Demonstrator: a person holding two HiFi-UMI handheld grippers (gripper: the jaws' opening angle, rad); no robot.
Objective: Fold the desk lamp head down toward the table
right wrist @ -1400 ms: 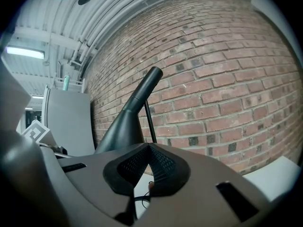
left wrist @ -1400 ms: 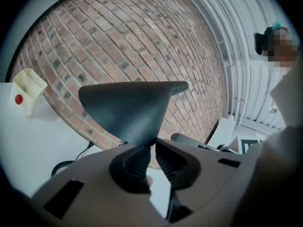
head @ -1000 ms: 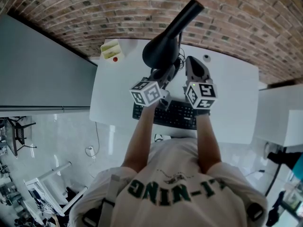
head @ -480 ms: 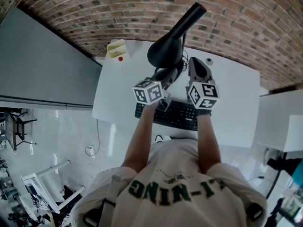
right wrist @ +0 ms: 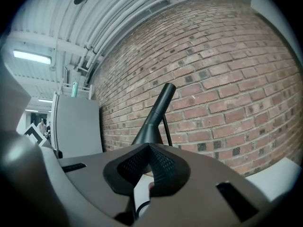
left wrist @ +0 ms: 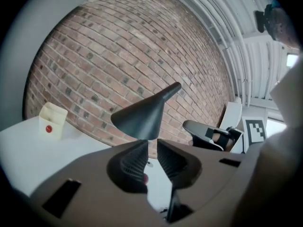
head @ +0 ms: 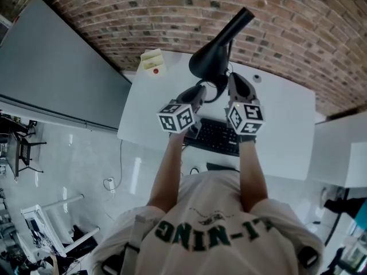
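Hovering above the white table (head: 284, 116) just short of the raised black desk lamp head (head: 210, 63) — left gripper (head: 196, 91) jaws just opened slightly, empty; right gripper (head: 237, 80) jaws together, empty.

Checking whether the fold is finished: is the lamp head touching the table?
Apart. The left gripper view shows the lamp head hanging above the table, with brick wall visible under its rim.

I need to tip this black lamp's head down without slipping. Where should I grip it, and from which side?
Probably the slim neck of the lamp head: its wide cone looks too broad and sloped for the jaws. Come from the keyboard side, jaws straddling the neck, which slants up toward the brick wall.
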